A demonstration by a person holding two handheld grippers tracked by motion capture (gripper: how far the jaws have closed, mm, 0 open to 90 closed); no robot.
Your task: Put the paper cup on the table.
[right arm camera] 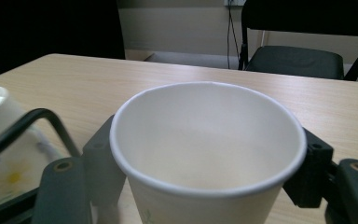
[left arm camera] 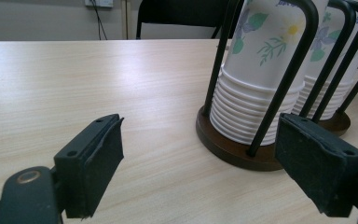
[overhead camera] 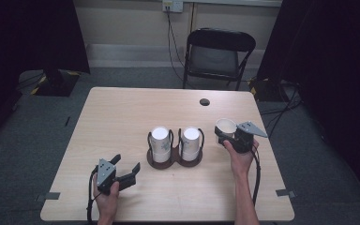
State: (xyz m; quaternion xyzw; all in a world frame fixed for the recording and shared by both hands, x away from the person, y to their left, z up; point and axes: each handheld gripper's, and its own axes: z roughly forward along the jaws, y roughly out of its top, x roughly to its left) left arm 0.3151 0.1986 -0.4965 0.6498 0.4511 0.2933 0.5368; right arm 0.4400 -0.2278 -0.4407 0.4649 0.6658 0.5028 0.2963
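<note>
A dark double cup holder (overhead camera: pixel 174 158) stands mid-table with two stacks of upside-down floral paper cups, the left stack (overhead camera: pixel 160 142) and the right stack (overhead camera: pixel 190 141). In the left gripper view the nearer stack (left arm camera: pixel 261 70) rises inside black wire loops on the brown base (left arm camera: pixel 228 149). My right gripper (overhead camera: pixel 227 135) is shut on a single upright white paper cup (overhead camera: pixel 225 126), held right of the holder; in the right gripper view the cup (right arm camera: pixel 208 154) sits between both jaws, mouth up and empty. My left gripper (overhead camera: pixel 125 168) rests open on the table, left of the holder.
A black folding chair (overhead camera: pixel 218 54) stands behind the table. A round cable hole (overhead camera: pixel 205 101) lies near the far edge. Bare tabletop (overhead camera: pixel 117 117) stretches to the left and back. Cables run along the floor at right.
</note>
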